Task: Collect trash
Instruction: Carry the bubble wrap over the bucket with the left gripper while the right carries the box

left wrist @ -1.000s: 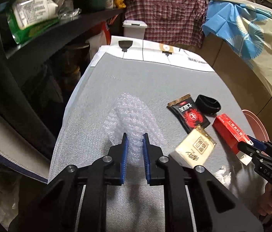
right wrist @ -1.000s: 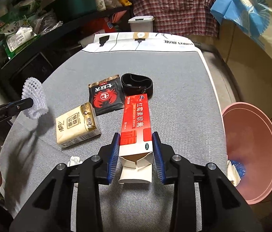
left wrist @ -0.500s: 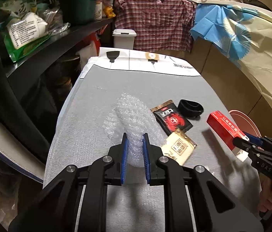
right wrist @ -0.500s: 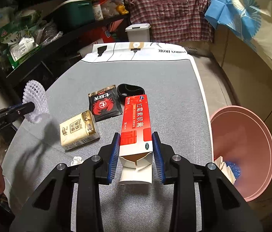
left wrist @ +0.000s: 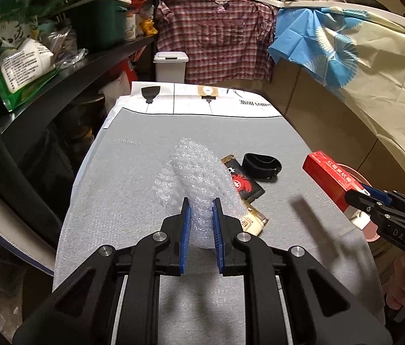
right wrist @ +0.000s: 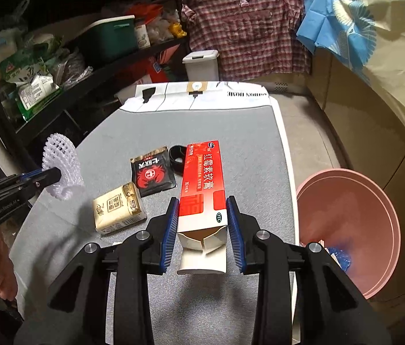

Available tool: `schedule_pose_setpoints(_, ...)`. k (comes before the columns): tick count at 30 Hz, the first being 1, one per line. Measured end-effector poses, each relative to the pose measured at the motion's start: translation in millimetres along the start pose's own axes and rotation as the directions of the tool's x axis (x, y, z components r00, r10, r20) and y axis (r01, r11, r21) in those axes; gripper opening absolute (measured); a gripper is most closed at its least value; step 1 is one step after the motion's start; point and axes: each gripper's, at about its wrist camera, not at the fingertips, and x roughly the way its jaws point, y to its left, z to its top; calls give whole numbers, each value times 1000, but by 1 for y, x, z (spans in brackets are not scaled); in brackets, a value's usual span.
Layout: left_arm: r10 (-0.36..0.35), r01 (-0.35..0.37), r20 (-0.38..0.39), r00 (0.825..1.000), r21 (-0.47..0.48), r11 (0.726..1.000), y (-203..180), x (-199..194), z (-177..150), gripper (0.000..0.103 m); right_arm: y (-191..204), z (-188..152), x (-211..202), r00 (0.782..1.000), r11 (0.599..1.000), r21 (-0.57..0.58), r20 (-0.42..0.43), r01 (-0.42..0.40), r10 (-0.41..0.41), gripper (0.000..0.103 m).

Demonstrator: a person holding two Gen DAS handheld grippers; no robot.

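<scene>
Right wrist, red box [right wrist: 203,182] "OTC", cloth [right wrist: 231,97] "HOME"

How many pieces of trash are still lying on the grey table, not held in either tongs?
3, maybe more: black crab-print packet, beige tissue pack beside it, black band behind the held red box. A white scrap near the tongs may be a fourth.

A plaid shirt [left wrist: 216,46] hangs at the far side beside a blue patterned cloth [left wrist: 314,49]. A green bin [right wrist: 107,38] sits on dark shelving [right wrist: 81,86] at left.
</scene>
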Motion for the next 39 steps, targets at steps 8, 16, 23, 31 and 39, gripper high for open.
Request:
schedule_pose_setpoints(8, -28, 28, 3, 1000, 24, 999, -21, 3, 5, 15, -10, 8, -13, 999, 1000, 19, 42, 7, -8, 34)
schedule_pose_setpoints(16, -61, 61, 6, 998, 44, 997, -44, 9, 11, 15, -27, 13, -22, 997, 998, 44, 71, 35, -38, 34)
schedule_pose_setpoints(23, -83, 83, -2, 997, 63, 995, -63, 17, 14, 15, -46, 16, -30, 994, 996, 74, 91, 56, -63, 34)
schedule_pose_setpoints(31, -103, 103, -7, 995, 80, 991, -82, 25, 19, 15, -66, 20, -39, 990, 991, 112, 110, 74, -86, 34)
schedule_pose_setpoints(39, -119, 119, -10, 993, 93, 989, -96, 31, 21, 15, -84, 24, -49, 985, 985, 148, 128, 93, -112, 34)
